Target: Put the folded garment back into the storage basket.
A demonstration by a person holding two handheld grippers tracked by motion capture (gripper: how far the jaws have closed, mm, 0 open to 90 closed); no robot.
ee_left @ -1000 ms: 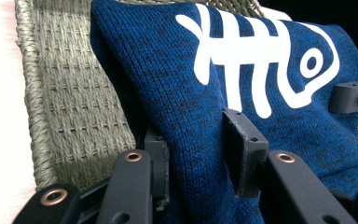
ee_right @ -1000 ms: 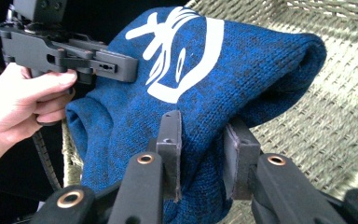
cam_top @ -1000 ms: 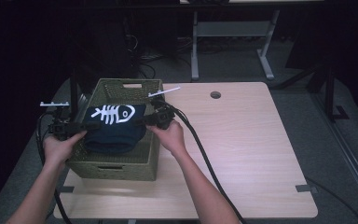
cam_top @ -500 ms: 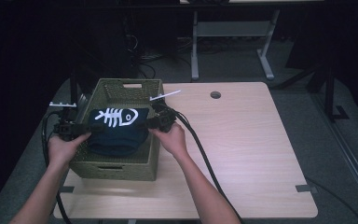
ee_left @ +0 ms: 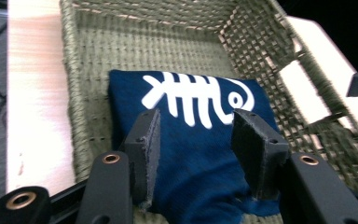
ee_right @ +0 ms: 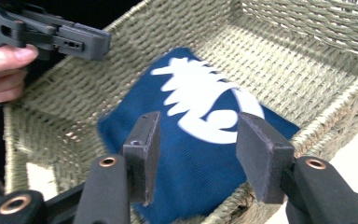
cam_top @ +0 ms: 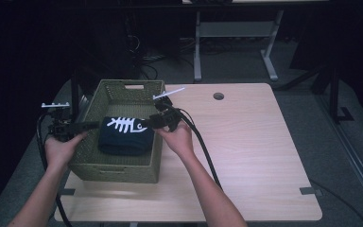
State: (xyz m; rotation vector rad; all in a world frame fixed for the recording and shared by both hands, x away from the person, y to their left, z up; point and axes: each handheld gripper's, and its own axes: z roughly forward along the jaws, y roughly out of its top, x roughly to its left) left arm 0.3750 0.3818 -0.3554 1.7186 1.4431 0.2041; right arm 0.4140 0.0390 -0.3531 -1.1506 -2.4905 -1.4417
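High view, folded shirt in basket, between grippers

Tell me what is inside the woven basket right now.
Inside the woven basket lies one folded navy cloth with a white fish-skeleton print, flat on the bottom. The bare weave behind it holds nothing; whatever lies under the cloth is covered.

No readable text or labels anywhere

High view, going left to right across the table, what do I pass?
Left hand-held gripper → folded navy cloth with a white fish-skeleton print, lying in the woven olive basket → right hand-held gripper, both grippers' jaws just opened off the cloth → round cable hole in the wooden tabletop.
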